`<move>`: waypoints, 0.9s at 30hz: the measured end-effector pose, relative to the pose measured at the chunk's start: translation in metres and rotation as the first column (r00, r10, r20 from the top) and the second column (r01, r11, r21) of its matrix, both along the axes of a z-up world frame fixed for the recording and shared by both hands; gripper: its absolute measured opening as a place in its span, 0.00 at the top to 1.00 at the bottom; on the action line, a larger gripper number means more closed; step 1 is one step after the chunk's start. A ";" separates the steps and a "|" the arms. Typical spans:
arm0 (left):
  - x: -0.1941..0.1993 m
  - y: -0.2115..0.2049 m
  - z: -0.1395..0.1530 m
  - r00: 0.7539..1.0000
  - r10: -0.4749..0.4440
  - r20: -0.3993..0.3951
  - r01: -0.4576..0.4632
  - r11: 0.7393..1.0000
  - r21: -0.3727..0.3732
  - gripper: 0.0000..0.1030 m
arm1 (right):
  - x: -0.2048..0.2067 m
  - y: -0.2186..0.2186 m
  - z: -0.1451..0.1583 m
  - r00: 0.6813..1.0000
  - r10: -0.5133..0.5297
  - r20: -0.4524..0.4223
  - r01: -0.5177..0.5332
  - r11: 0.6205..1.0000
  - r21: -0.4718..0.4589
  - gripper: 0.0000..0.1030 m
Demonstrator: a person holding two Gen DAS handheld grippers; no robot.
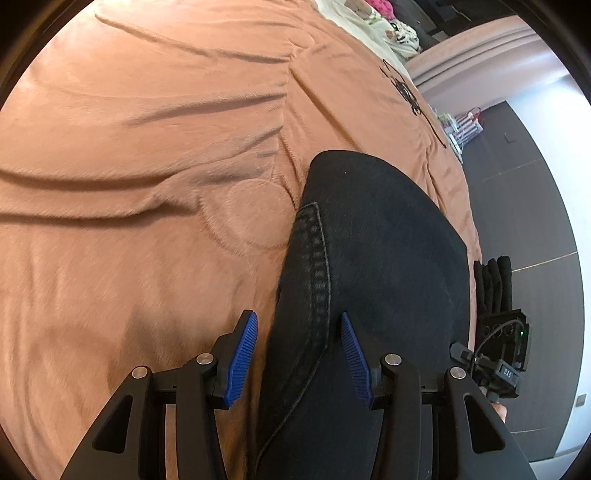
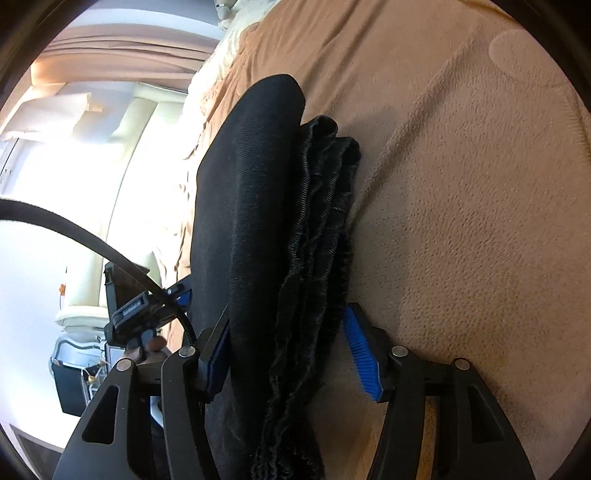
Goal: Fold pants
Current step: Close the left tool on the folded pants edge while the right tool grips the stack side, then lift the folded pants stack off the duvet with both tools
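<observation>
Dark folded pants (image 1: 369, 240) lie on a peach blanket (image 1: 147, 184) near the bed's right edge, a stitched seam running down their left side. My left gripper (image 1: 297, 315) is open astride that seam edge, and its blue pads (image 1: 242, 354) stand clear of the cloth. In the right wrist view the pants (image 2: 251, 206) show as a thick stack of layers on the blanket (image 2: 461, 221). My right gripper (image 2: 286, 314) is open around the stack's end, with one blue pad (image 2: 362, 354) just off the fabric. The other gripper (image 1: 506, 354) shows at the bed's edge under a black-gloved hand (image 1: 495, 284).
Cream patterned bedding (image 1: 373, 22) lies at the head of the bed. Dark floor (image 1: 524, 206) runs past the bed's right edge. A black cable (image 2: 92, 240) arcs across the right wrist view, with a dark bin (image 2: 70, 384) and bright pale furniture (image 2: 140, 122) beyond.
</observation>
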State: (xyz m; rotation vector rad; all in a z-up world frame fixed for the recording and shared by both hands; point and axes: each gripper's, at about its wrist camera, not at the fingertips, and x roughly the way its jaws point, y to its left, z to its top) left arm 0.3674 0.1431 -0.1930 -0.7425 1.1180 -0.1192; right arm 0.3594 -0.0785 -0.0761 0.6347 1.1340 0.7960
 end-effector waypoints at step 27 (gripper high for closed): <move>-0.027 0.015 0.016 0.998 0.049 0.038 -0.047 0.998 -0.031 0.73 | 0.012 0.034 0.002 0.997 0.049 0.061 -0.046 0.997 -0.062 0.54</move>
